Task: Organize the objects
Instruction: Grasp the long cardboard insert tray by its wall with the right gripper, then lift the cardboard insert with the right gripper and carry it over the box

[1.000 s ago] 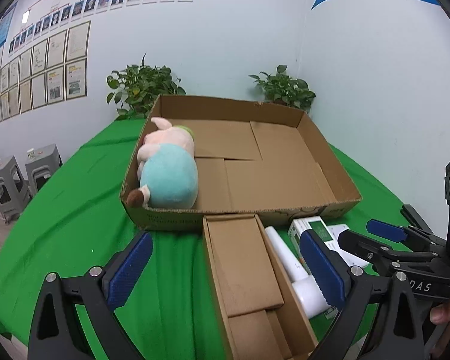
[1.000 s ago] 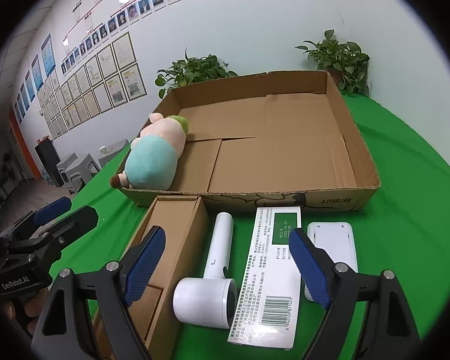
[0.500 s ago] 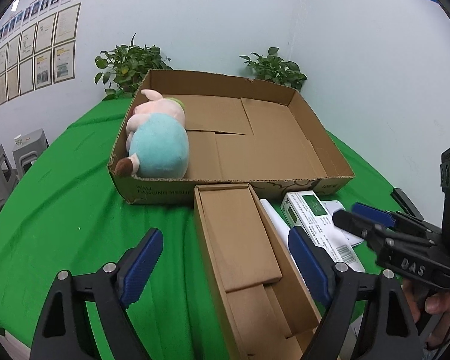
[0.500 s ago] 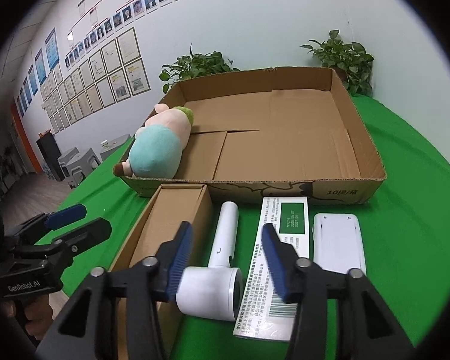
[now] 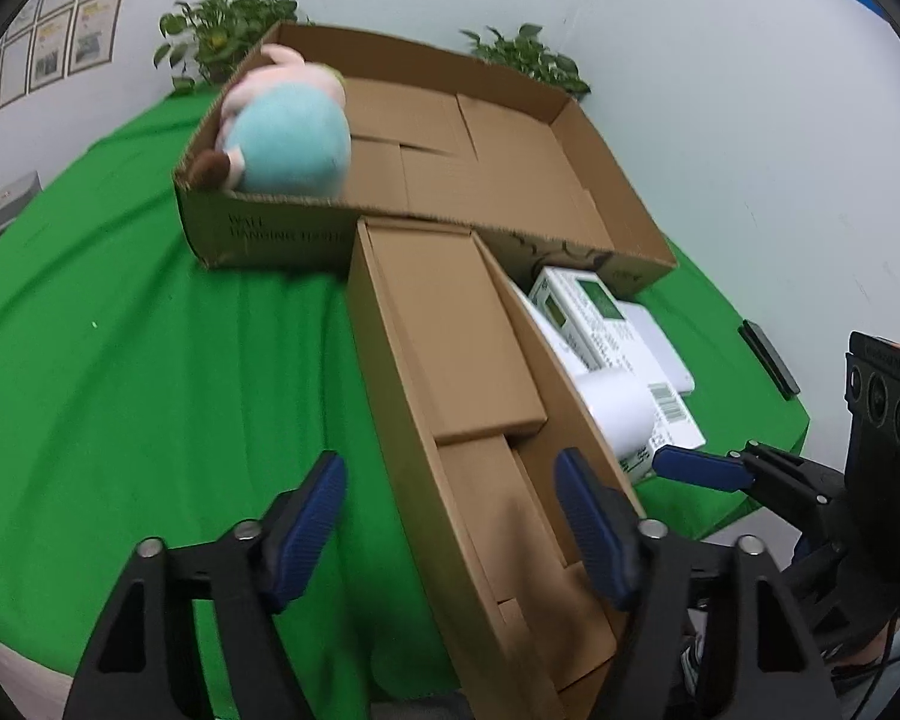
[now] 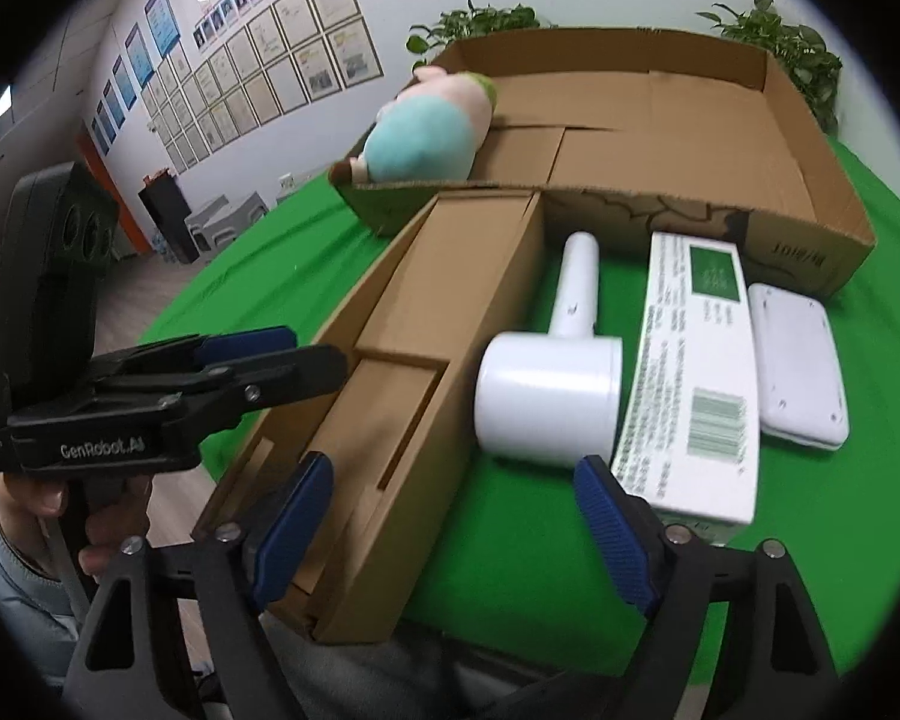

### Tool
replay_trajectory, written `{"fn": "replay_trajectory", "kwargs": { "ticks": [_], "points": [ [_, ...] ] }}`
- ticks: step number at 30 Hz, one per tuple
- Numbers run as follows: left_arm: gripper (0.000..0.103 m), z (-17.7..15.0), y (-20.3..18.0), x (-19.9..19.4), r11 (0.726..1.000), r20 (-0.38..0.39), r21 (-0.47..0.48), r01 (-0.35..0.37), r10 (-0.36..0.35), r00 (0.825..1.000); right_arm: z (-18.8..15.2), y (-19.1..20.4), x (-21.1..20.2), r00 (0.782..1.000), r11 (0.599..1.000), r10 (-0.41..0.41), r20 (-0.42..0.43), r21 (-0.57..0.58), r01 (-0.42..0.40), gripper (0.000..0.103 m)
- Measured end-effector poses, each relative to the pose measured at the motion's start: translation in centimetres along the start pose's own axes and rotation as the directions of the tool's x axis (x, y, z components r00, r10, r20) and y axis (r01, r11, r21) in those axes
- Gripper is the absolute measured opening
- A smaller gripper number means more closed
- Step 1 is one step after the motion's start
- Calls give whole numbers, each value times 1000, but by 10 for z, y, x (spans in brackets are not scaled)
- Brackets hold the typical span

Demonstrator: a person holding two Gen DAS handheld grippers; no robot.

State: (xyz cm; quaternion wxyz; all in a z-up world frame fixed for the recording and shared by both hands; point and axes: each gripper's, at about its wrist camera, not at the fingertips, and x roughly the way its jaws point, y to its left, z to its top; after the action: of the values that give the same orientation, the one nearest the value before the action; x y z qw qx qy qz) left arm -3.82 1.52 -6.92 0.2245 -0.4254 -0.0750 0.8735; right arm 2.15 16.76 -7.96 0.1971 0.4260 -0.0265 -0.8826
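Long narrow carton [image 5: 468, 384], open-topped w/ folded cardboard inserts inside, is lying on the green tabletop [image 5: 150, 372], its far end touching the front wall of the big shallow cardboard tray [image 5: 576, 138]; near end is reaching the tabletop edge. Plush toy [image 5: 288, 144], teal body w/ pink head, is lying in the tray's left end, against the left wall. R of the carton, just beside it, a white hair dryer [image 6: 555, 387] is lying w/ barrel toward the cameras and handle pointing at the tray. Next to that, touching or nearly so, a white box w/ green label and barcode [image 6: 696, 384] is lying flat; beyond it a white flat device [image 6: 798, 360] is resting beside the box, near the tray's front wall. Small dark flat item [image 5: 771, 357] is sitting well apart at the tabletop's R edge; type cannot be told. Left hand-held gripper [image 5: 450, 531] is hovering w/ jaws spread wide, straddling the carton's left wall at the near end, nothing clamped; left pad over green cloth, right pad over the carton interior. Right hand-held gripper [image 6: 456, 531] is also gaping wide, holding nothing, positioned over the carton's right wall and the cloth in front of the dryer. Potted plants [image 6: 480, 24] are standing behind the tray by the wall.
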Motion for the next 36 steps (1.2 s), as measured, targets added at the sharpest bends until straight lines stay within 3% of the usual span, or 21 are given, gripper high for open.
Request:
{"fn": "replay_trajectory", "kwargs": {
  "ticks": [4, 6, 8, 10, 13, 20, 28, 36],
  "points": [
    [53, -2, 6, 10, 1000, -32, -23, 9, -10, 999, -2, 2, 6, 1000, 1000, 8, -18, 22, -8, 62],
    [38, -3, 8, 14, 999, -50, -34, 12, -13, 999, -1, 6, 9, 1000, 1000, 3, -19, 17, -3, 55],
    [27, -5, 8, 18, 999, -66, -38, 14, -17, 998, 0, 10, 11, 1000, 1000, 14, -25, 24, -14, 41],
    [26, -7, 6, 18, 999, -71, -35, 12, -14, 997, 0, 13, 15, 999, 999, 28, -35, 30, -27, 32],
    [25, -9, 3, 16, 1000, -73, -29, -7, 5, 997, -3, 21, 13, 999, 1000, -10, -36, 11, 10, 30],
    [23, -23, -10, 5, 999, -91, 10, -42, 43, 995, -12, 25, 4, 997, 1000, -12, -75, 10, 13, 30],
    [24, -15, -4, 10, 999, -111, -31, -27, 24, 994, -2, 22, 17, 997, 997, -52, -56, 47, 55, 28],
    [24, -10, -3, 14, 997, -95, -51, -55, 50, 994, 6, 19, 22, 996, 994, -78, -51, 72, 82, 24]
  ]
}}
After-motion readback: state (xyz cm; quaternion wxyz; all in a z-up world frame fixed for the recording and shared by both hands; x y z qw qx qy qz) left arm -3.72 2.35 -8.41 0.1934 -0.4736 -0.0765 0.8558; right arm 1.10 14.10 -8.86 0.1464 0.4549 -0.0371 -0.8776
